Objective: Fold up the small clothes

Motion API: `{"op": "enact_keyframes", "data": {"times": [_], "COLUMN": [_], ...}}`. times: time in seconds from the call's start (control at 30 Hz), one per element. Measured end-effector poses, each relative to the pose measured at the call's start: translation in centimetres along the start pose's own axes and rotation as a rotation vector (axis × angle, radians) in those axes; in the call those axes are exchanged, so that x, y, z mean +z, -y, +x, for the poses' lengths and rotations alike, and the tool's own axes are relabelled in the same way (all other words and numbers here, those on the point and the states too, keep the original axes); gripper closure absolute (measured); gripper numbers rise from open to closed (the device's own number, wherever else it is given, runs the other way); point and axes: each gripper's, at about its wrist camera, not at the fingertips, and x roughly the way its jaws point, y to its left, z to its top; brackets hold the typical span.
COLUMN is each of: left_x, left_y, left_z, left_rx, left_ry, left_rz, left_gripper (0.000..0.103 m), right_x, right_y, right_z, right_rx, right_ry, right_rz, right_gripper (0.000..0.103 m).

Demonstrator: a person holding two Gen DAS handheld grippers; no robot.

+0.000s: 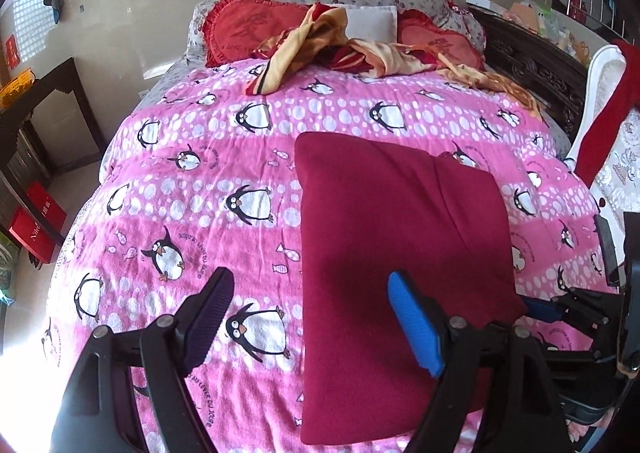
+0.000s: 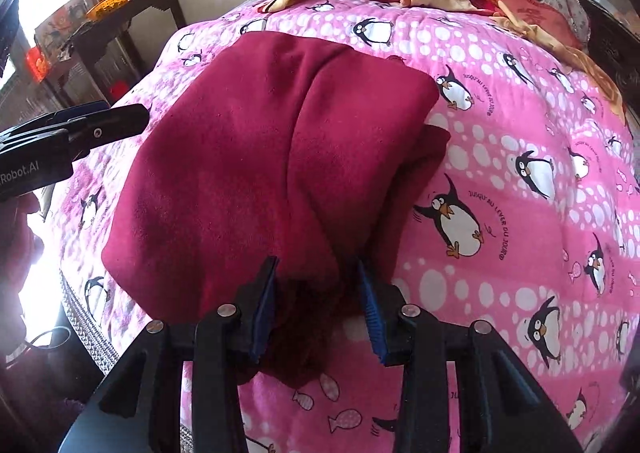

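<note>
While the dark red garment point(image 2: 256, 157) lies folded on the bed's pink penguin blanket point(image 1: 192, 189), these lines take that garment as the landmark.

Garment's place: mid-bed, well short of the heap of yellow and red cloth point(image 1: 320, 41) by the pillows.

Long axis: it seems to run from the near bed edge toward the pillows; a seam or fold line runs the same way down the middle.

Right tongs point(image 2: 318, 309): at the garment's near end, jaws part-way closed with a bunched dark fold between the blue pads point(image 2: 372, 317). The pads appear to press the cloth, so I judge it gripped.

Left tongs point(image 1: 312, 317): jaws spread wide, nothing between them but blanket and the garment's left border. One finger is over bare blanket to the garment's left, the blue one over the red cloth.

Nearer hand: the right, already on the near end; the left hangs above the left edge, not touching as far as I can tell.

Relation the next move turns on: the held near end would likely travel along the long axis toward the far end.

Right-side layer: a second red layer peeks out at the garment's right edge.
</note>
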Motion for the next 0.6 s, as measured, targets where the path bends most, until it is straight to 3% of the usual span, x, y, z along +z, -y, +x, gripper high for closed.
{"op": "enact_keyframes", "data": {"times": [0.23, 0.47, 0.6], "left_x": [-0.3, -0.5, -0.5], "left_y": [0.1, 0.0, 0.0], "left_z": [-0.9, -2.4, -3.4], "left_rx": [-0.003, -0.002, 0.008], "left_ry": [0.003, 0.033, 0.056], "left_rz": [-0.006, -0.015, -0.016], "left_gripper": [0.02, 0.02, 0.02], "right_x": [0.4, 1.9, 2.7], "right_y": [-0.8, -1.8, -2.6], "right_z": [-3.9, -6.3, -6.9], "right_rx": [0.038, -0.058, -0.097], "right_ry": [0.072, 0.148, 0.174], "right_rz": [0.056, 0.076, 0.072], "right_gripper": [0.079, 0.067, 0.066]}}
